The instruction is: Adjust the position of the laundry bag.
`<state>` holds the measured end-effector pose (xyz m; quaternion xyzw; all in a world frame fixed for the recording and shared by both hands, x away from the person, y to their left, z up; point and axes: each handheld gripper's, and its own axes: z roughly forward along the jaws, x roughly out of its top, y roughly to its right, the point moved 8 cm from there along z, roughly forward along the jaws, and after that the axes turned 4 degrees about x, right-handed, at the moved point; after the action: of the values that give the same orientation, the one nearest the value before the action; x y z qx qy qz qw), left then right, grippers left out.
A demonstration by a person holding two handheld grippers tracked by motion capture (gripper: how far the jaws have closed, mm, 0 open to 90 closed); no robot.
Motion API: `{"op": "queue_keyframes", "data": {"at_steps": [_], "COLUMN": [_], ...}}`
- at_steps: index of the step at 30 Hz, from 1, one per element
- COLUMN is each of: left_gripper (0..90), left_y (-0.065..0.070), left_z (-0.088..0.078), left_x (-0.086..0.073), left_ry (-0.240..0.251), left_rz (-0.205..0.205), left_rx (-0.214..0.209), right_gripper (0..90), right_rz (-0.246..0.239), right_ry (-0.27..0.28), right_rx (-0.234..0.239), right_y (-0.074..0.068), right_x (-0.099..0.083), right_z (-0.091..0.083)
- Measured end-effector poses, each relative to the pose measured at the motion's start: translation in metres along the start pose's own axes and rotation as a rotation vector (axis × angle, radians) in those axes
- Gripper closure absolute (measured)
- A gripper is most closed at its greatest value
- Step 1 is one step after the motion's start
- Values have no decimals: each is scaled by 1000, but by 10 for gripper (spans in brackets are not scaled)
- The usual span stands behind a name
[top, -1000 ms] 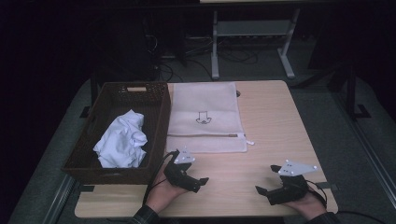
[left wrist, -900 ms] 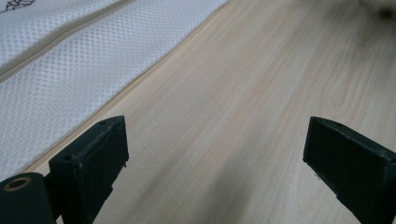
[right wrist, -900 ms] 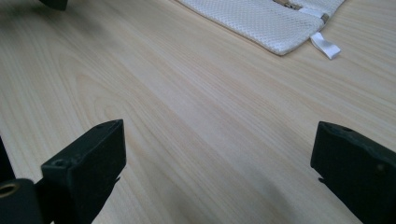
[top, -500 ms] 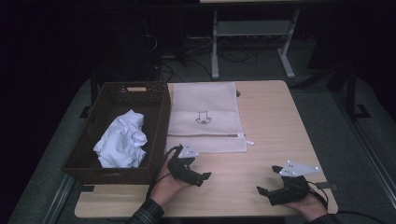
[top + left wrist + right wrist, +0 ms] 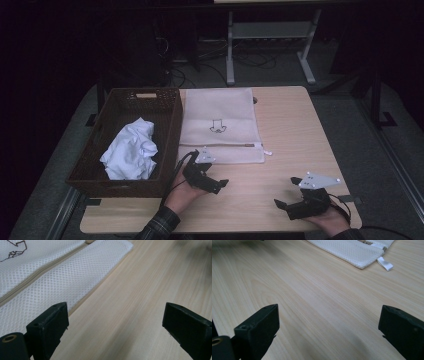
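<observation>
Mesh bag (image 5: 220, 123) lies flat on the table (image 5: 295, 135), just right of the basket (image 5: 170, 107), zipper edge toward the person. A small line drawing is printed at the bag's centre. Zip pull tab (image 5: 268, 152) sticks out at the bag's near right corner.

Left gripper (image 5: 216, 184): held just off the bag's near edge, over bare wood, near the basket's near right corner. Jaws spread wide, nothing between them. In the left gripper view the bag (image 5: 50, 277) sits just beyond its left jaw.

Right gripper (image 5: 287, 202): well apart from the bag, toward the table's near right corner. Jaws spread, empty; bare wood between them in the right gripper view, the bag's corner (image 5: 354, 251) farther off.

White cloth (image 5: 131, 150) lies crumpled inside the basket, left of the bag.
</observation>
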<state>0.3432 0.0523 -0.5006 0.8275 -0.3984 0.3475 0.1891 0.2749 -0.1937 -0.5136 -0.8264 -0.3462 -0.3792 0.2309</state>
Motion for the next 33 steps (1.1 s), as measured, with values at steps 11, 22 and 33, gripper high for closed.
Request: {"op": "queue_keyframes", "data": {"at_steps": [11, 22, 33], "left_gripper": [62, 62, 62], "left_y": [-9, -22, -34], "left_z": [4, 8, 15], "left_x": [12, 24, 34], "left_ry": [5, 9, 7], "left_rz": [-3, -4, -14], "left_rx": [19, 64, 89], "right_gripper": [28, 28, 28], "right_rz": [0, -4, -4], "right_ry": [1, 2, 2], "right_rx": [0, 2, 3], "right_y": [0, 0, 0], "right_x": [0, 0, 0], "right_z": [0, 0, 0]}}
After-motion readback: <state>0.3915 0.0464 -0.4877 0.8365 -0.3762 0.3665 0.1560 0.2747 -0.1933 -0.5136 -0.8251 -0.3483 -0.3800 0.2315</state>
